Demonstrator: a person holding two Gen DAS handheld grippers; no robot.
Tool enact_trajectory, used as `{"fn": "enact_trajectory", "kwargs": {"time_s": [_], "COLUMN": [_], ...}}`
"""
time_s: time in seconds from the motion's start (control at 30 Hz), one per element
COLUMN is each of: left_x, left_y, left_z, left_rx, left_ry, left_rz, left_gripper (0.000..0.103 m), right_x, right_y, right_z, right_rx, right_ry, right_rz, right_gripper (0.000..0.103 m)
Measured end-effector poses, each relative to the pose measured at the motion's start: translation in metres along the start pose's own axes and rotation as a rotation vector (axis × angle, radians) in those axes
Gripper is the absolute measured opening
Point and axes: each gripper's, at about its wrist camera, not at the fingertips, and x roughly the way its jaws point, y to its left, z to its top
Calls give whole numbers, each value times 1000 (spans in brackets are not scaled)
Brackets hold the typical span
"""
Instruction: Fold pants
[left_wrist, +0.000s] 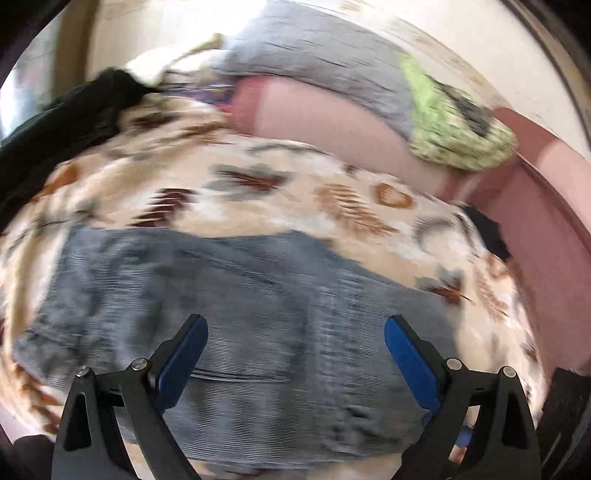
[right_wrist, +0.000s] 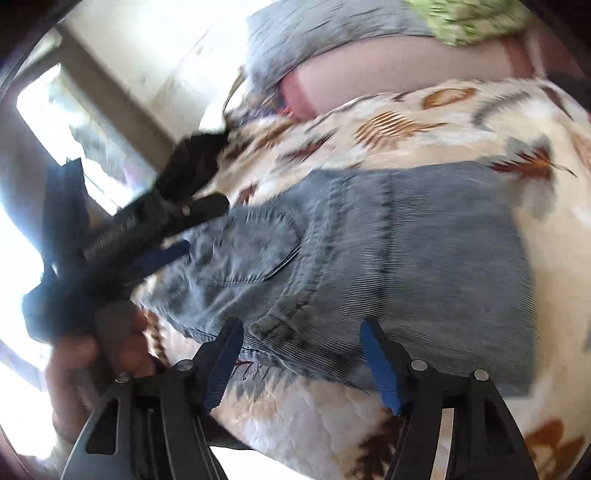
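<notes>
The pants are grey-blue denim, folded into a compact rectangle on a cream blanket with brown and grey leaf prints. My left gripper is open and empty, hovering just above the pants. In the right wrist view the pants lie with a back pocket facing up. My right gripper is open and empty above their near edge. The left gripper also shows there at the left, held in a hand, at the pants' left end. Both views are motion-blurred.
A grey pillow and a green patterned cloth lie on a pink sheet at the back. A black garment lies at the blanket's far left. A bright window is at the left.
</notes>
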Motion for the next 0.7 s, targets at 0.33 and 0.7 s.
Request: {"fn": "enact_trajectory", "kwargs": {"time_s": [0.33,0.7], "left_x": [78,52], "left_y": [-52,-85], "left_z": [-48,-14], "left_rx": [247,292], "left_ry": [314,156], "left_rz": [75,17], "left_gripper": [96,96], "right_x": [-21,19], "right_y": [-98,-121], "right_z": [-3,107], "right_rx": [381,447], "right_ry": [24,78], "right_rz": [131,335], "right_gripper": [69,70]}}
